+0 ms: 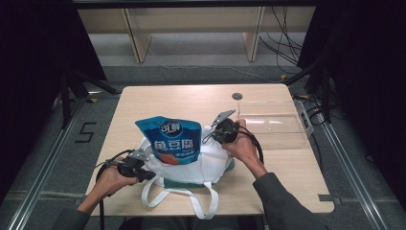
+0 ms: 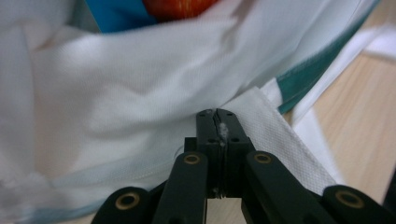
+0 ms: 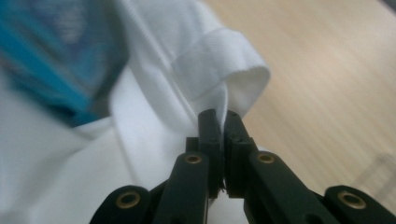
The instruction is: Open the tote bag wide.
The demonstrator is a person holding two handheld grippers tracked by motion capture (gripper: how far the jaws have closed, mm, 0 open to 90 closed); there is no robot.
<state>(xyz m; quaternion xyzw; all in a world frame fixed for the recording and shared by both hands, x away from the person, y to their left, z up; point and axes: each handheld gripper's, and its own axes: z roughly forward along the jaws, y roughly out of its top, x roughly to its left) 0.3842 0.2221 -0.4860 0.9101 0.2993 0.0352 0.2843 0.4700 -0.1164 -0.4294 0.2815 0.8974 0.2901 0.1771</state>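
A white cloth bag (image 1: 201, 165) with a teal edge lies on the wooden table (image 1: 191, 98), and a blue snack pouch (image 1: 171, 139) stands half inside its mouth. My left gripper (image 1: 143, 173) is at the bag's near left rim, its jaws shut on the white fabric (image 2: 140, 112) where a strap (image 2: 275, 135) joins. My right gripper (image 1: 216, 134) is at the bag's far right rim, shut on a fold of the white fabric (image 3: 224, 79). The blue pouch (image 3: 51, 51) is blurred at the left of the right gripper view.
A clear plastic box (image 1: 273, 123) sits on the table's right side, just beyond my right hand. The bag's two white handles (image 1: 191, 199) loop toward the table's near edge. A dark round hole (image 1: 237, 96) marks the far tabletop.
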